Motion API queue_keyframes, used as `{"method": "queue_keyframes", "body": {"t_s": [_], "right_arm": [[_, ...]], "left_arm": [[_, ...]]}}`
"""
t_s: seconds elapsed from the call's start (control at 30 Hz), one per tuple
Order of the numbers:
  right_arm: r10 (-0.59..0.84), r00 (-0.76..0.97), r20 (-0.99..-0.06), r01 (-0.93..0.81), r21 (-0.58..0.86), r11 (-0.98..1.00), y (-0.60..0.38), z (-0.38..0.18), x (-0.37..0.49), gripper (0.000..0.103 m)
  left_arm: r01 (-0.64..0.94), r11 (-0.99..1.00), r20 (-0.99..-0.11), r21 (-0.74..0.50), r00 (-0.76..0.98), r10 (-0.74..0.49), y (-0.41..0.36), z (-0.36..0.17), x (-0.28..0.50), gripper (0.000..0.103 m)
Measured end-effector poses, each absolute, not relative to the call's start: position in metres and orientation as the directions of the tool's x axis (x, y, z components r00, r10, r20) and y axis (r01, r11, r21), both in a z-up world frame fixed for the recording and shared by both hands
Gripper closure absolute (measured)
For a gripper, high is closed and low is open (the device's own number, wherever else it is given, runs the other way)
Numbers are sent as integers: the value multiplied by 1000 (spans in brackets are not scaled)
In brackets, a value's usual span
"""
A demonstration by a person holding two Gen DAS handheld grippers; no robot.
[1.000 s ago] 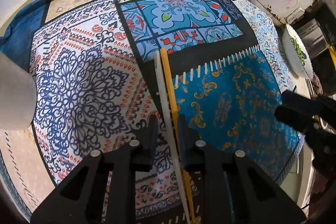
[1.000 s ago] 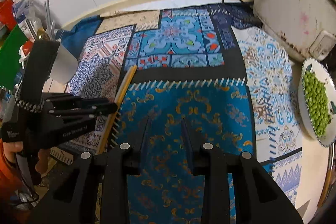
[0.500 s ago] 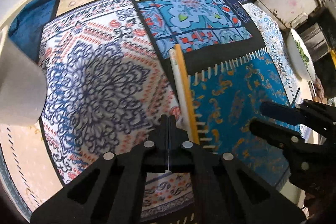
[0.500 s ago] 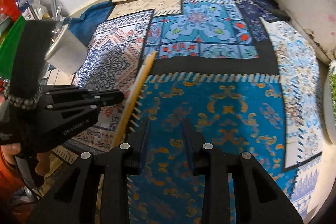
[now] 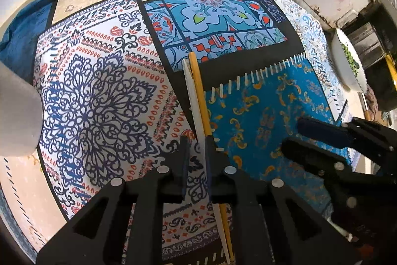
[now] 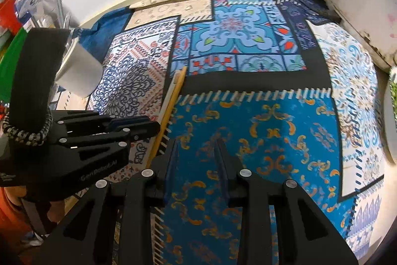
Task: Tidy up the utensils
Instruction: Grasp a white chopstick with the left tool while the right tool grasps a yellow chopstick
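A: What has changed on the surface (image 5: 17, 193) since half a second ago?

B: The patterned cloth (image 5: 94, 101) lies as it did, and the white cup (image 6: 79, 76) with cutlery standing in it stays at the far left. The left claw (image 5: 196, 153) is the difference: its fingers were pressed together then, and now they stand apart. A second ago they were apart as well.

A: And the right claw (image 6: 196, 153)?

B: Fingers apart, holding nothing, over the blue part of the cloth. It was the same in both earlier pictures.

A: Where are the utensils?

B: The white stick (image 5: 192, 96) and the yellow stick (image 5: 199, 96) lie side by side on the cloth. In the left wrist view they pass into the gap between the left claw's fingers, the yellow one close against the right finger. Whether a finger touches them I cannot tell.
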State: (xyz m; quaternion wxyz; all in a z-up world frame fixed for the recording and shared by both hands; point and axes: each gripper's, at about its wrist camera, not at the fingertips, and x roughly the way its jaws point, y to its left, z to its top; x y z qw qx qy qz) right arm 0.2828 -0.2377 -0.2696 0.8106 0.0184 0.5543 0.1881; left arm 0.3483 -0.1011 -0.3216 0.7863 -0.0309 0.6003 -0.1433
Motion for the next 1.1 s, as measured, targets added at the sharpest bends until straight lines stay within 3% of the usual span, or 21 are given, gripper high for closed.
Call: {"method": "queue_keyframes", "body": {"t_s": [0.3,0.63,0.97,1.1], "right_arm": [[314,314,-896,-252,240,937,-243,-273,280,76],[338,283,-898,-313,247,917,-193,-286,295,76],[226,306,-925,-362,106,926,-154,-300,306,76],[177,346,-922,-385,32,922,-147,-303,301,81]], "left_arm": [[187,968,-947,-169,242,-212,-106,-326,360,98],[90,982,-954,-168,236,-185,-40,-324,341,99],[82,972,-946,-220,224,-233,-11,-324,330,98],[85,967,-942,-241,219,-254,-7,-324,332,98]]}}
